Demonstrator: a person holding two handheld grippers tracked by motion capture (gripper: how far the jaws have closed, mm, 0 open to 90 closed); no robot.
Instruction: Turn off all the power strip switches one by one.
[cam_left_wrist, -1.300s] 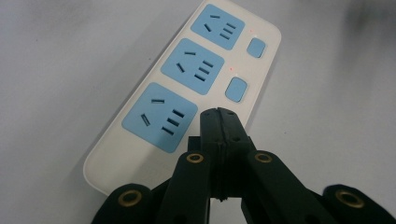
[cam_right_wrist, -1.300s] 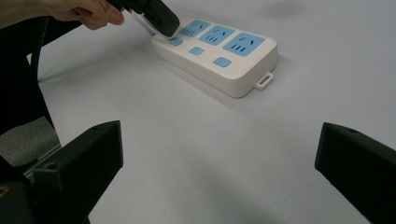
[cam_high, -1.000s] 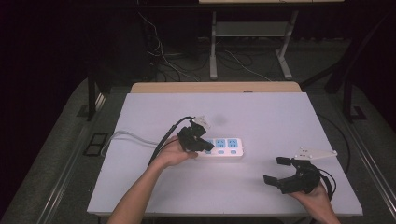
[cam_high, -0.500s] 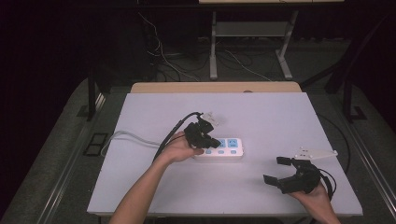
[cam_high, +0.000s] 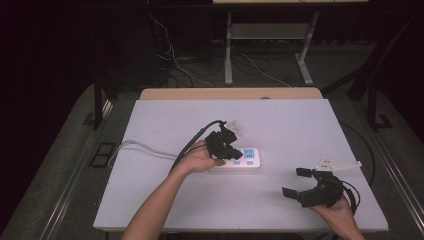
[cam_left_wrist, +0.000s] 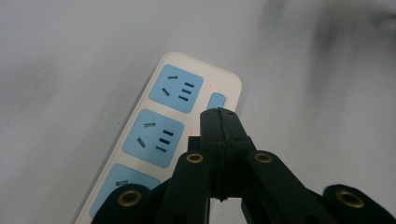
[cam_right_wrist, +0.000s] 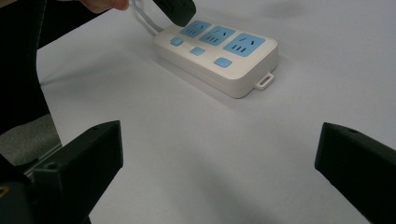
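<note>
Over the power strip (cam_left_wrist: 154, 140) on the white worktop (cam_high: 165, 200), the left claw (cam_left_wrist: 219, 116) is pressed together, empty; the right claw (cam_high: 295, 182) gapes apart.

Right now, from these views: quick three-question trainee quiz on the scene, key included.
1. True or false: the left gripper has its jaws shut.
2. How many blue sockets does the power strip have? A) two B) three C) four
3. Which gripper is over the strip?

Key:
1. True; the jaws meet with nothing between them.
2. B.
3. The left; the right gripper sits open, apart from the strip, toward the table's near right corner.
</note>
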